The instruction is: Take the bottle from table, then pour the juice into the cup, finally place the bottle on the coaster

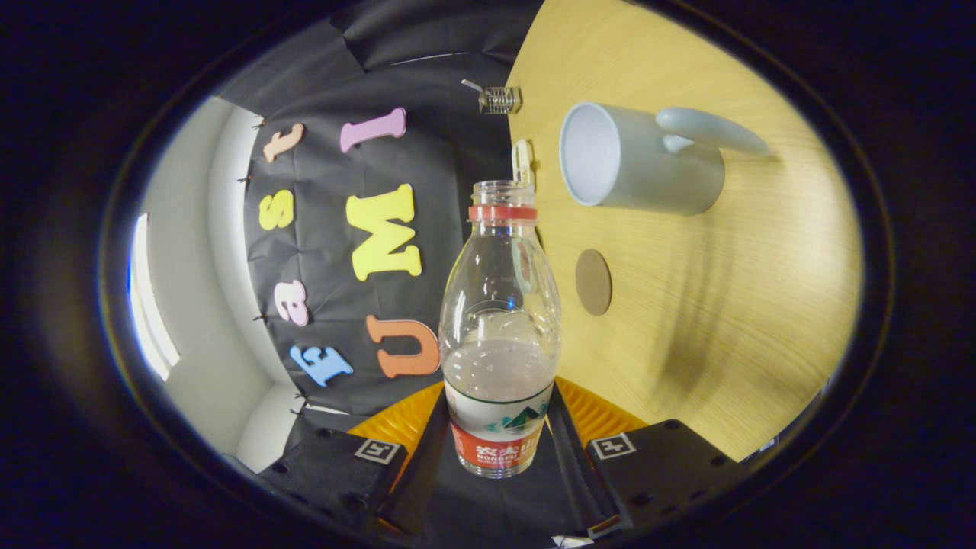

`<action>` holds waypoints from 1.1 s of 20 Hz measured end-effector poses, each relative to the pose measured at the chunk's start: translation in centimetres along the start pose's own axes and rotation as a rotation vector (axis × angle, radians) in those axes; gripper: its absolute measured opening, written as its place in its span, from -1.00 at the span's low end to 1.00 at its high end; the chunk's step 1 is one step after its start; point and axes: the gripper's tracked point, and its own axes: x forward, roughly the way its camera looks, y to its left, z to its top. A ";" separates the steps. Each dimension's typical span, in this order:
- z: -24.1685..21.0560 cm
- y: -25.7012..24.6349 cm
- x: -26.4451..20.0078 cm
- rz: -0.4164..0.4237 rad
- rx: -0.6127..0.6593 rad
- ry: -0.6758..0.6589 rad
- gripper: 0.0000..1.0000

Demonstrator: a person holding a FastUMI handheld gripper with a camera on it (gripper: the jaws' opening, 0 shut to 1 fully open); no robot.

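The hand-held gripper (499, 438) holds a clear plastic bottle (499, 335) between its two fingers, both pressing on the labelled lower part. The bottle has no cap, a red ring circles its neck, and pale liquid fills roughly its lower part. The whole view is rolled sideways, so the wooden counter (724, 328) stands like a wall beside the bottle. On that counter, beyond the bottle's mouth, sits a white cup (637, 158) with a handle. A small round brown coaster (593, 282) lies nearer, apart from the cup.
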 end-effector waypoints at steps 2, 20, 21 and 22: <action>0.0 0.1 0.1 0.000 0.019 -0.002 0.52; 0.7 0.8 1.1 0.000 0.101 0.000 0.52; 0.8 0.8 1.1 -0.003 0.104 0.000 0.52; 0.8 0.8 1.1 -0.005 0.107 -0.002 0.52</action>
